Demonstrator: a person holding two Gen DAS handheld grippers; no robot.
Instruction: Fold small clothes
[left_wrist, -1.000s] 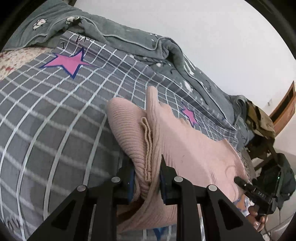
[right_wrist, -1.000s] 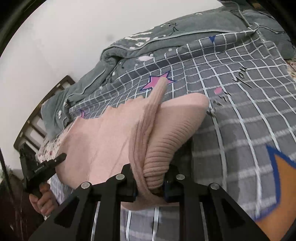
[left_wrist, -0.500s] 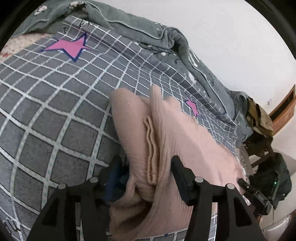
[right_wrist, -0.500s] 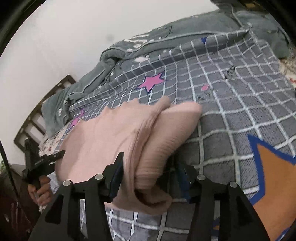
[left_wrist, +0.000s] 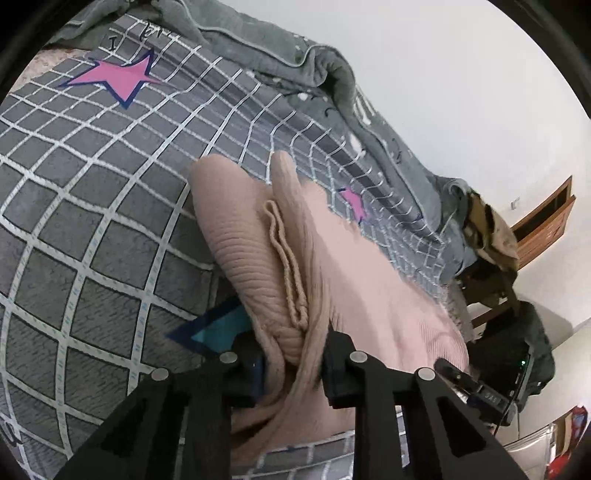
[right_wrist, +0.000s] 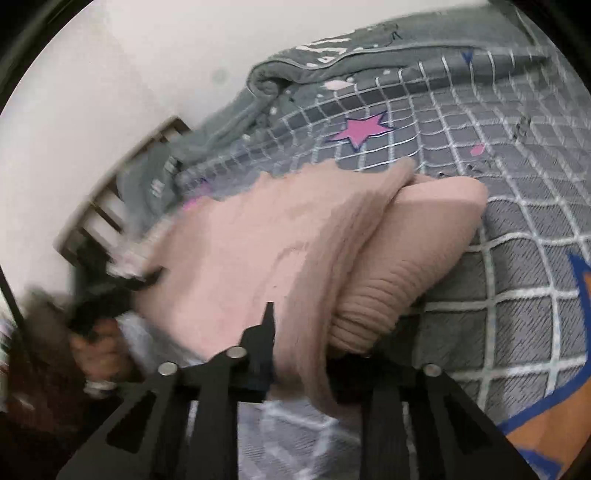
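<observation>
**Inspector:** As seen from the left wrist, where did the garment lie?

**Assistant:** Straight ahead of the left gripper (left_wrist: 293, 360), sir. The pink knit sweater (left_wrist: 295, 266) rested on the grid-patterned bedspread (left_wrist: 92, 229), its ribbed folded edge running away from the fingers toward the grey blanket (left_wrist: 325, 74). The jaws stood apart with a bunch of that edge between them, not visibly pinched. The other gripper (left_wrist: 476, 387) showed at lower right, beyond the sweater's far end.

**Inspector:** And from the right wrist?

**Assistant:** Blurred, but the same sweater (right_wrist: 288, 243) lay directly before the right gripper (right_wrist: 306, 354), long axis leading away toward the wall. Its jaws were spread wide; cloth draped between them, and I could not confirm any grip. The left hand (right_wrist: 99, 354) sat at the opposite end.

**Inspector:** Which was nearer?

**Assistant:** Neither, by my judgement: each faced one end of the near edge.

**Inspector:** Containers?

**Assistant:** None visible.
</observation>
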